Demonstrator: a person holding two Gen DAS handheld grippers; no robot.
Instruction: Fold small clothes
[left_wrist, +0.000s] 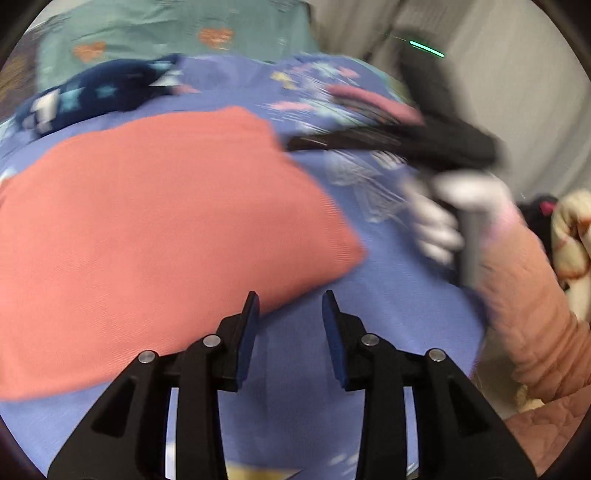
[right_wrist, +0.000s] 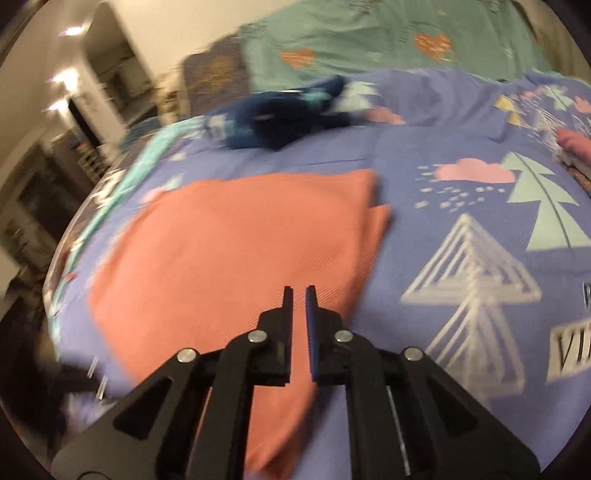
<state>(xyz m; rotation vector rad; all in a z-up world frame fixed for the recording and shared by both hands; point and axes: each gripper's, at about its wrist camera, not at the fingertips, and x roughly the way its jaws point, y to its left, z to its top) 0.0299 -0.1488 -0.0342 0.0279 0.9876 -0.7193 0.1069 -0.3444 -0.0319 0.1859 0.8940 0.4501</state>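
Note:
A salmon-pink folded cloth (left_wrist: 147, 229) lies flat on the purple patterned bedspread (left_wrist: 388, 295). It also shows in the right wrist view (right_wrist: 240, 251), with layered edges at its right side. My left gripper (left_wrist: 290, 299) is open and empty, just off the cloth's near right corner. My right gripper (right_wrist: 299, 293) hovers over the cloth's near right part, jaws nearly closed with a thin gap and nothing between them. In the left wrist view the right gripper (left_wrist: 369, 142) is a blurred black shape held by a white-gloved hand (left_wrist: 443, 214).
A dark blue garment with star print (left_wrist: 92, 99) lies farther back, also seen in the right wrist view (right_wrist: 280, 118). A teal pillow with orange hearts (right_wrist: 369, 44) is behind it. A small pink folded piece (right_wrist: 572, 144) sits at the right. The bed's left edge (right_wrist: 74, 236) drops to the room.

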